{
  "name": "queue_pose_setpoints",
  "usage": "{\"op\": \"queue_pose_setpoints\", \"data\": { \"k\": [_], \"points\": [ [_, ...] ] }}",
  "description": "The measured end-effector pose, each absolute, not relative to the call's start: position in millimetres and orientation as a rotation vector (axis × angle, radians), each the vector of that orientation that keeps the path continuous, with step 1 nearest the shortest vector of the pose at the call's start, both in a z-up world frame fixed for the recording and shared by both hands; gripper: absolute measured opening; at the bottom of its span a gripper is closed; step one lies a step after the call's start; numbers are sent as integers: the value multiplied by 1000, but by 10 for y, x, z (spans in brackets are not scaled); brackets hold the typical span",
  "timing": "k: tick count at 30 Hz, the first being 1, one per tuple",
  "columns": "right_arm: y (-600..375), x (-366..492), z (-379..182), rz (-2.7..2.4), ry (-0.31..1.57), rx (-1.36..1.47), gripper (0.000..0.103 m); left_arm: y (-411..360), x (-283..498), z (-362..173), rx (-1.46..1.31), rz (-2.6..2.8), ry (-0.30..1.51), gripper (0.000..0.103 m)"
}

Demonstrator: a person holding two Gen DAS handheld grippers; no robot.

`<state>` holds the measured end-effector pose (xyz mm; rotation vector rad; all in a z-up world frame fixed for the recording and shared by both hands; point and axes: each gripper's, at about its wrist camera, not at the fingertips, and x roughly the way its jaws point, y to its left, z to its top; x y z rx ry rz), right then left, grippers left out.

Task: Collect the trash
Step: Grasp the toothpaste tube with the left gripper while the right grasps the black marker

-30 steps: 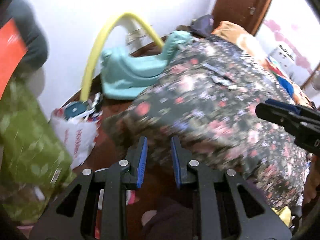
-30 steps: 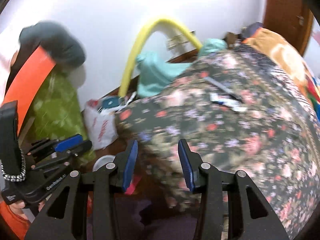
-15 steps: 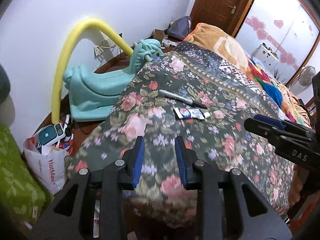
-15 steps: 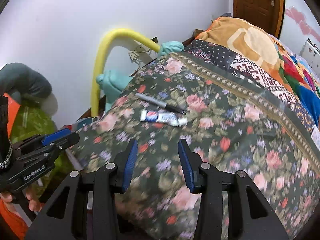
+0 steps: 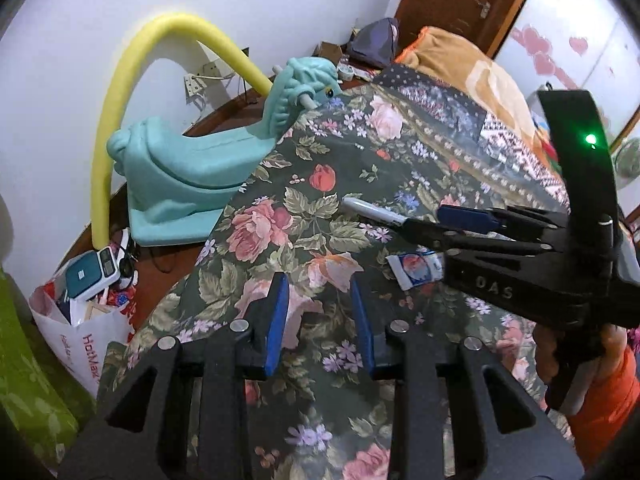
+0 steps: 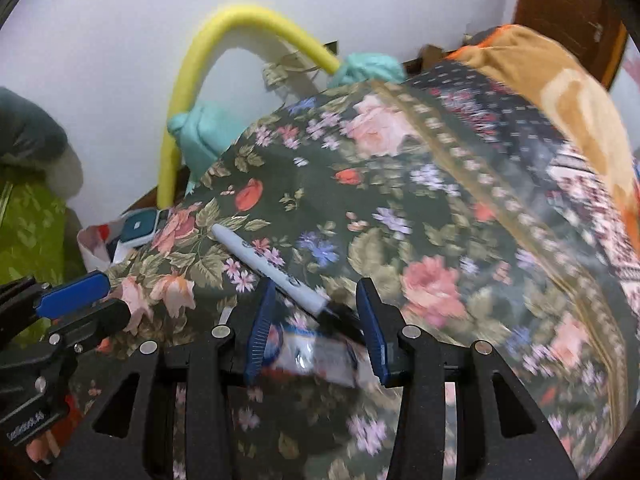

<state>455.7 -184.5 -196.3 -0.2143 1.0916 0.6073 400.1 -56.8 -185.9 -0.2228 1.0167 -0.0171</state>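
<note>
A white toothpaste tube [image 6: 312,354] with a red and blue logo lies on the floral bedspread [image 6: 400,208]; it also shows in the left wrist view [image 5: 414,270]. A grey marker pen [image 6: 272,272] with a black cap lies just beyond it, also seen in the left wrist view [image 5: 374,213]. My right gripper [image 6: 316,320] is open, with its fingers either side of the tube and the pen's cap end. My left gripper [image 5: 320,312] is open and empty over the bedspread, left of the tube.
A teal rocking toy [image 5: 208,172] and a bent yellow foam tube [image 5: 120,120] stand by the white wall. A white shopping bag [image 5: 84,320] full of items sits on the floor at the bed's corner. A green cushion [image 6: 28,224] is at far left.
Both grippers have moved forward over the bed. The right gripper has come down around the toothpaste tube and pen, which were farther off half a second ago.
</note>
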Motion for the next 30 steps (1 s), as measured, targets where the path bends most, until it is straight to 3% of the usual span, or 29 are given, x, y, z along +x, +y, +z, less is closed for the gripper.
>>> {"op": "queue_pose_setpoints", "data": {
  "k": [5, 9, 20, 30],
  "points": [
    [-1888, 4542, -2062, 629, 1067, -210, 38, -654, 4059, -1917, -171, -36, 1033, 31],
    [-2038, 4514, -2041, 657, 1078, -169, 11, -776, 4121, -1910, -147, -69, 1048, 31],
    [-3028, 4366, -1671, 473, 1017, -10, 11, -1288, 4366, -1832, -167, -131, 1099, 38],
    [-3195, 4086, -1607, 438, 999, -19, 11, -1530, 4335, -2110, -330, -37, 1155, 39]
  ]
}}
